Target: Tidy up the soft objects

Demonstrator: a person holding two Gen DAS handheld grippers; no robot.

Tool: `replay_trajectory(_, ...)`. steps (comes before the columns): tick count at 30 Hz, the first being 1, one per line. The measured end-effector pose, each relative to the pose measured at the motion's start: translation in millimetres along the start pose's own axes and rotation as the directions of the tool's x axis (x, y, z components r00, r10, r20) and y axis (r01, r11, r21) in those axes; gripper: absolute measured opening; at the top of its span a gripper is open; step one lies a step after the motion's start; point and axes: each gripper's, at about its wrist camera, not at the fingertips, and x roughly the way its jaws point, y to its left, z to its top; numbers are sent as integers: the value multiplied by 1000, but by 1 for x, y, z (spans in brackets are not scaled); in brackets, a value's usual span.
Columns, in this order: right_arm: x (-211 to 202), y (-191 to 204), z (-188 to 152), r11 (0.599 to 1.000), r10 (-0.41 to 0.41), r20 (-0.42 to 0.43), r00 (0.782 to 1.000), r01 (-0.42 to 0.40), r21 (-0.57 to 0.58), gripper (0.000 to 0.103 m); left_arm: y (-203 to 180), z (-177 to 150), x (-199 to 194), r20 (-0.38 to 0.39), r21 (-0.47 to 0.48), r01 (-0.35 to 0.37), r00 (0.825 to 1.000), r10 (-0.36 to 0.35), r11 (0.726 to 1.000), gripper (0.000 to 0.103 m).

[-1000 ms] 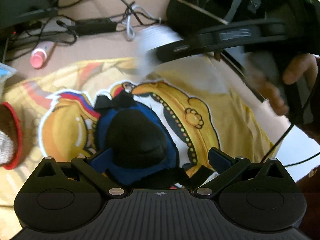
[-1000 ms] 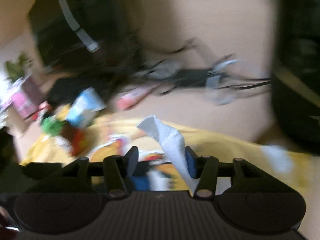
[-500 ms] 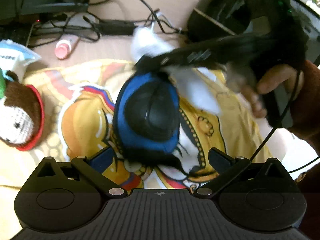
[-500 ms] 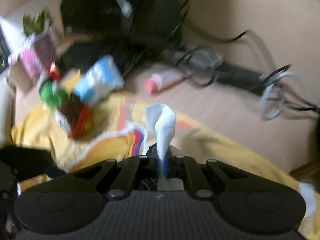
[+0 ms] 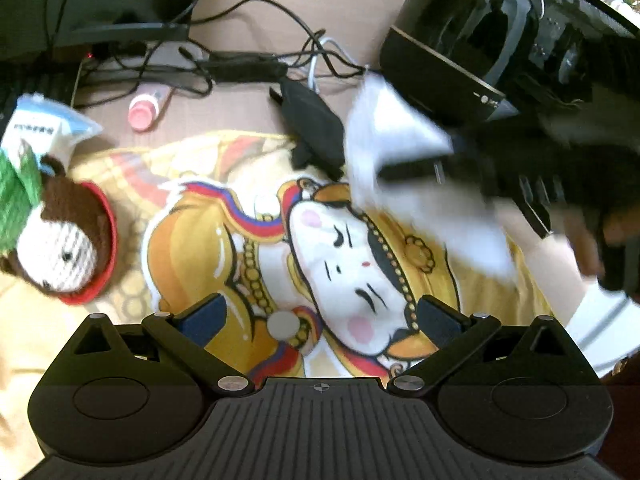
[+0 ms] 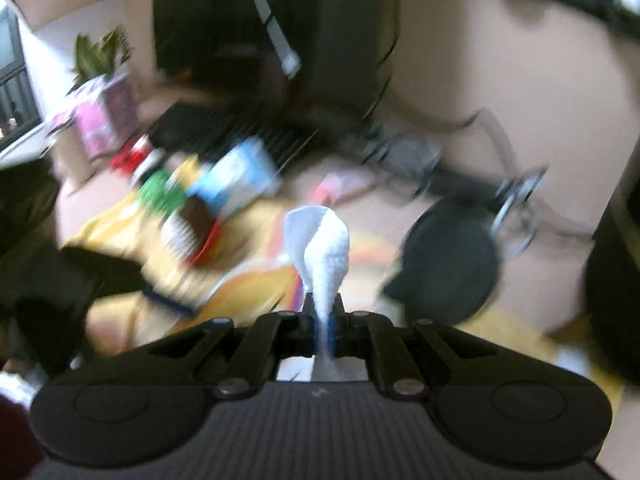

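My left gripper (image 5: 320, 313) hangs open over a yellow cloth (image 5: 192, 248) printed with a cartoon figure, and nothing is between its fingers. A black padded eye mask (image 5: 314, 132) lies at the cloth's far edge; the right wrist view shows this eye mask (image 6: 448, 260) as a dark oval. My right gripper (image 6: 322, 314) is shut on a white textured cloth (image 6: 324, 256) that stands up from the jaws. In the left wrist view the white cloth (image 5: 400, 144) is a blur above the yellow cloth's right part.
A crocheted brown monkey toy (image 5: 60, 244) with a red rim lies at the left, beside a green item (image 5: 16, 200) and a blue-white packet (image 5: 44, 128). A pink tube (image 5: 144, 110) and cables (image 5: 248, 64) lie behind. A black bag (image 5: 480, 40) fills the far right.
The eye mask went from between my left fingers to the cloth's far edge. My right gripper shut on the white cloth and swung across with it. My left gripper stayed open.
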Motion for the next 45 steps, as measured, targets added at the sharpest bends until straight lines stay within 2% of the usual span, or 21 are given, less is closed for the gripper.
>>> replay_trajectory(4, -2, -7, -15, 996, 42, -25, 999, -40, 80, 8, 1, -3, 6, -7, -30, 33, 999, -33, 999, 103)
replay_trajectory(9, -2, -58, -2, 966, -49, 69, 996, 30, 258, 9, -10, 18, 17, 20, -26, 71, 997, -70, 997, 103)
replay_trajectory(11, 13, -95, -2, 919, -52, 75, 996, 18, 394, 17, -15, 35, 20, 41, -39, 81, 996, -80, 996, 103)
replay_trajectory(15, 44, -148, -11, 812, -116, 78, 990, 49, 581, 18, -17, 56, 18, 61, -79, 122, 991, -117, 989, 103)
replay_trajectory(16, 52, -158, -13, 785, -113, 81, 990, 39, 619, 28, -16, 58, 18, 52, -88, 124, 991, -119, 988, 103)
replay_trajectory(17, 59, -165, -16, 762, -103, 83, 991, 25, 648, 43, -14, 59, 18, 38, -96, 116, 993, -113, 989, 103)
replay_trajectory(18, 66, -170, -17, 741, -87, 86, 992, 7, 671, 47, -12, 59, 18, 24, -104, 103, 995, -101, 989, 103)
replay_trajectory(20, 81, -178, -20, 710, -66, 90, 994, -16, 704, 46, -7, 59, 19, -4, -119, 76, 997, -77, 990, 103)
replay_trajectory(22, 91, -178, -18, 720, -71, 104, 992, -21, 693, 44, 0, 58, 18, -20, -136, 58, 998, -61, 989, 103)
replay_trajectory(24, 99, -177, -16, 739, -72, 116, 991, -25, 673, 34, 9, 57, 19, -29, -161, 45, 998, -50, 986, 103)
replay_trajectory(25, 103, -176, -13, 754, -66, 116, 991, -27, 657, 14, 14, 57, 20, -34, -178, 39, 998, -46, 983, 103)
replay_trajectory(28, 97, -169, -8, 761, -14, 153, 988, -88, 642, 9, 24, 54, 21, -42, -217, 34, 998, -44, 976, 103)
replay_trajectory(32, 63, -156, -11, 685, 126, 241, 962, -260, 681, 9, 30, 48, 11, -4, -230, 89, 996, -92, 969, 103)
replay_trajectory(34, 53, -145, -20, 659, 171, 237, 956, -290, 694, 9, 31, 46, 8, 13, -239, 119, 993, -119, 964, 103)
replay_trajectory(36, 47, -126, -34, 666, 187, 193, 963, -269, 696, 9, 31, 43, 8, 26, -248, 146, 989, -144, 958, 103)
replay_trajectory(39, 42, -94, -53, 767, 147, 91, 985, -171, 619, 17, 26, 37, 17, 9, -239, 154, 988, -156, 959, 103)
replay_trajectory(40, 40, -82, -55, 813, 114, 59, 992, -127, 568, 27, 25, 34, 20, 1, -234, 153, 988, -158, 960, 103)
replay_trajectory(41, 38, -74, -58, 848, 90, 35, 995, -95, 521, 47, 23, 32, 23, -7, -227, 152, 987, -158, 962, 103)
replay_trajectory(42, 34, -68, -60, 870, 80, 19, 997, -79, 488, 52, 21, 29, 25, -11, -217, 153, 987, -159, 964, 103)
replay_trajectory(43, 30, -63, -62, 886, 75, 5, 997, -69, 459, 48, 18, 26, 26, -12, -205, 154, 987, -160, 967, 103)
replay_trajectory(45, 23, -54, -65, 912, 60, -27, 998, -44, 407, 32, 12, 23, 25, -14, -170, 145, 989, -149, 975, 103)
